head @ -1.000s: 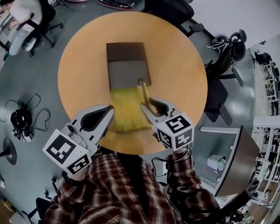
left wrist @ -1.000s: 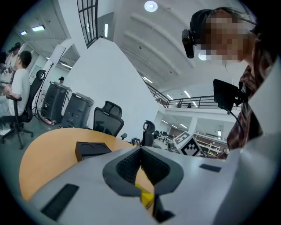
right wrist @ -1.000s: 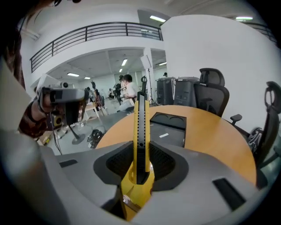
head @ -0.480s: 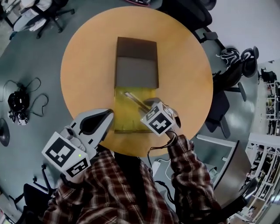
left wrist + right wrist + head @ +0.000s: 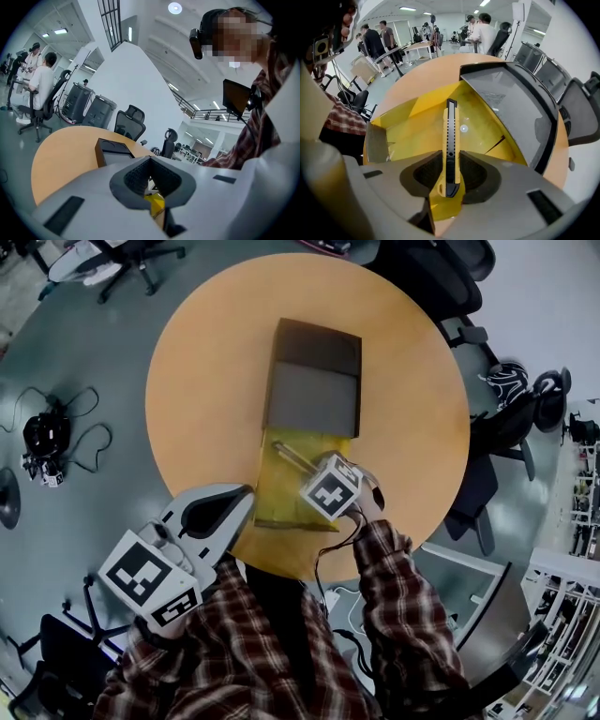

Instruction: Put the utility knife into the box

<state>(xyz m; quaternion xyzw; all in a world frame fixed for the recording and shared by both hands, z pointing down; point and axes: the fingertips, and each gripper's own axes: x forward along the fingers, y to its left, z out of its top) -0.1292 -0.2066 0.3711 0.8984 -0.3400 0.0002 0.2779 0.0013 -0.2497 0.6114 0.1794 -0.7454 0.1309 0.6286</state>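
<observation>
Head view: a round worktop (image 5: pixel 206 381) carries an open box (image 5: pixel 277 506) with a yellow interior and a grey flap (image 5: pixel 314 399) on its far half. The right gripper (image 5: pixel 305 468) reaches in over the yellow compartment. The left gripper (image 5: pixel 234 507) hangs at the box's near left corner, just outside it.

Right gripper view: this shows what the head view hides under the marker cube. The right gripper's (image 5: pixel 450 168) jaws are closed on the butt end of the utility knife (image 5: pixel 451 140), a yellow body with a black slider. The knife points away along the jaws, above the box's (image 5: pixel 412 126) yellow floor. No view shows whether its tip touches that floor.

Left gripper view: the left gripper's (image 5: pixel 150 180) jaws stand together with nothing between them, and a sliver of yellow shows beyond them. The dark far end of the box (image 5: pixel 112 150) lies ahead on the worktop (image 5: pixel 61 154).

Change over the last second: the right gripper was at the box's right edge, with the knife by that wall, and has since swung inward over the compartment. The left gripper has kept its place.
</observation>
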